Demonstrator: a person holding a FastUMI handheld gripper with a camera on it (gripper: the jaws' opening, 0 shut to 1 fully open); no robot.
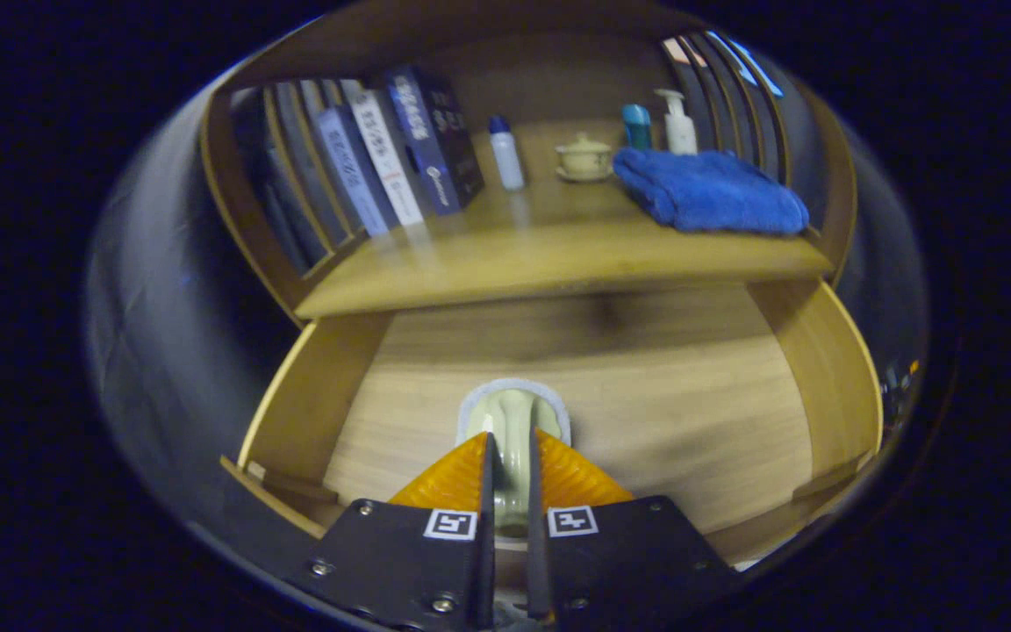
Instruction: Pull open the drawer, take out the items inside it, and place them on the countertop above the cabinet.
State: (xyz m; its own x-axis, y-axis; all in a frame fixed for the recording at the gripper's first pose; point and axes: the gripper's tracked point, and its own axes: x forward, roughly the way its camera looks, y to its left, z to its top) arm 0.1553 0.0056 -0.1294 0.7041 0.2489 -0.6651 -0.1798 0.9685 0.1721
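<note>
The wooden drawer stands pulled open below the countertop. Inside it, a pale green item with a narrow neck and a whitish rim lies on the drawer floor. My gripper is down in the drawer with its orange ribbed fingers pressed on the item's neck from both sides. The item's near end is hidden between the fingers.
On the countertop sit a folded blue towel, a small lidded cup on a saucer, a white bottle with a blue cap, a pump bottle, a teal container and several leaning books.
</note>
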